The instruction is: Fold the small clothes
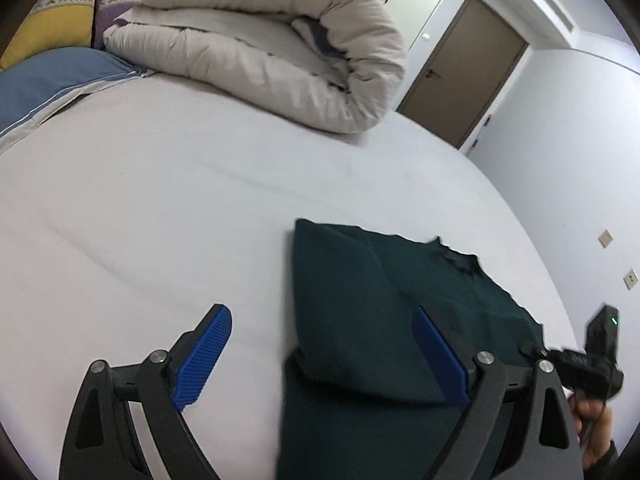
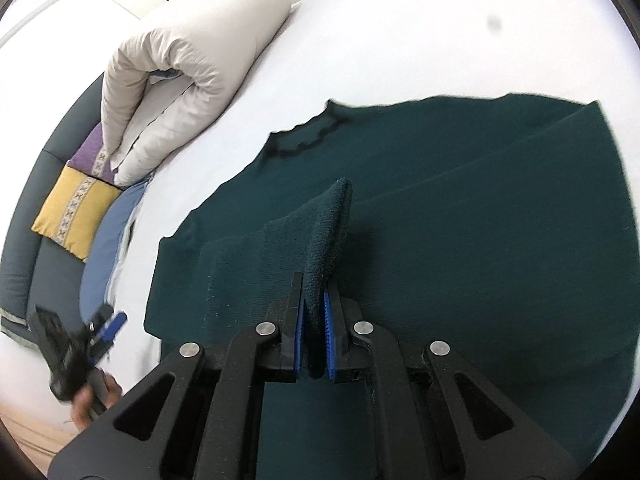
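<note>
A dark green knit sweater [image 1: 360,320] lies on the white bed, partly folded; it also fills the right wrist view [image 2: 460,208]. My left gripper [image 1: 320,356] is open and empty, with its blue pads [image 1: 202,360] straddling the sweater's left edge just above it. My right gripper [image 2: 314,320] is shut on a fold of the sweater's cloth [image 2: 328,232], which rises between the blue pads. The right gripper also shows at the lower right of the left wrist view [image 1: 592,356], and the left gripper shows small at the lower left of the right wrist view [image 2: 100,332].
The white bed sheet [image 1: 160,208] spreads around the sweater. A rolled beige duvet [image 1: 272,48] lies at the far side. Yellow [image 2: 72,212], purple [image 2: 94,158] and blue [image 1: 48,80] pillows lie beside it. A brown door [image 1: 464,68] stands beyond the bed.
</note>
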The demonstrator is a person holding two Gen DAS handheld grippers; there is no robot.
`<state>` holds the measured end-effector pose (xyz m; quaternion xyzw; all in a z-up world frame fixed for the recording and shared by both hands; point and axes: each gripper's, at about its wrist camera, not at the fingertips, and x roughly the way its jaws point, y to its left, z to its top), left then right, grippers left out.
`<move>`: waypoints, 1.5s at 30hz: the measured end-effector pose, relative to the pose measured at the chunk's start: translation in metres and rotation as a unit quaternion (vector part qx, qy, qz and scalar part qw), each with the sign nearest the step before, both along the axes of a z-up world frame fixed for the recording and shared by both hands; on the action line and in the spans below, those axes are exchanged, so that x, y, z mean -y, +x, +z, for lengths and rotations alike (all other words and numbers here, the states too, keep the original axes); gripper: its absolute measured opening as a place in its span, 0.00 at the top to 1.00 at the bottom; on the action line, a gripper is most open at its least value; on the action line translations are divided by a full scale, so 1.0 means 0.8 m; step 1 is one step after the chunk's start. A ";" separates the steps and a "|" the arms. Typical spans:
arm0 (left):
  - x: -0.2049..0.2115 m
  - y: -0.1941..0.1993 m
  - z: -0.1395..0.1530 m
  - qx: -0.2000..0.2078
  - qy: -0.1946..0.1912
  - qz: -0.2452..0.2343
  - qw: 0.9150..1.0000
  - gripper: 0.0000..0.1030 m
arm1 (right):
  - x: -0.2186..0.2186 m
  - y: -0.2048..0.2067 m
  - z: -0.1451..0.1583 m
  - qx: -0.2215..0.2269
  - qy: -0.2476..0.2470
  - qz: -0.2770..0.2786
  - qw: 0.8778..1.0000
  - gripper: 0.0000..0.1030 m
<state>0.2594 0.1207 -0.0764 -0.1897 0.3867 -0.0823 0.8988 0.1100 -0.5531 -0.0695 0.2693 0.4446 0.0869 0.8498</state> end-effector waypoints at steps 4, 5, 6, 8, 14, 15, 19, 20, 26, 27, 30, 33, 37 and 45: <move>0.015 0.038 -0.011 -0.021 0.033 -0.015 0.999 0.12 | 0.015 -0.008 -0.004 -0.001 -0.019 -0.001 1.000 0.93; 0.018 0.043 -0.013 -0.025 0.036 -0.017 0.999 0.12 | 0.017 -0.010 -0.005 0.000 -0.022 -0.001 1.000 0.93; 0.022 0.051 -0.016 -0.029 0.040 -0.022 0.999 0.14 | 0.019 -0.011 -0.007 0.001 -0.024 -0.003 1.000 0.93; 0.031 0.066 -0.022 -0.033 0.062 -0.025 0.997 0.17 | 0.022 -0.013 -0.006 0.010 -0.024 -0.007 1.000 0.93; 0.029 0.090 -0.047 -0.057 0.078 -0.019 0.995 0.31 | 0.019 -0.018 0.002 0.026 -0.046 -0.012 0.999 0.93; 0.027 0.095 -0.050 -0.060 0.078 -0.017 0.995 0.33 | 0.019 -0.021 0.001 0.026 -0.049 -0.014 0.998 0.93; 0.029 0.107 -0.060 -0.065 0.087 -0.016 0.994 0.39 | 0.025 -0.030 -0.006 0.026 -0.051 -0.027 0.998 0.93; 0.031 0.111 -0.063 -0.064 0.095 -0.016 0.993 0.40 | 0.025 -0.031 -0.010 0.023 -0.051 -0.029 0.998 0.93; 0.034 0.127 -0.072 -0.058 0.115 -0.010 0.992 0.51 | 0.028 -0.042 -0.037 0.006 -0.058 -0.045 0.997 0.93; 0.037 0.129 -0.072 -0.056 0.121 -0.011 0.991 0.52 | 0.030 -0.044 -0.042 0.008 -0.050 -0.049 0.998 0.94; 0.041 0.130 -0.074 -0.046 0.131 -0.014 0.990 0.55 | 0.035 -0.049 -0.050 0.014 -0.034 -0.057 0.998 0.94; 0.036 0.132 -0.075 -0.045 0.122 -0.014 0.991 0.57 | 0.032 -0.048 -0.049 0.015 -0.046 -0.055 0.997 0.94; 0.039 0.131 -0.067 -0.038 0.136 -0.027 0.990 0.66 | 0.033 -0.047 -0.048 0.012 -0.044 -0.057 0.997 0.94; 0.045 0.044 -0.021 0.002 0.159 -0.070 0.985 0.52 | 0.028 -0.059 -0.025 0.017 -0.032 -0.045 0.998 0.88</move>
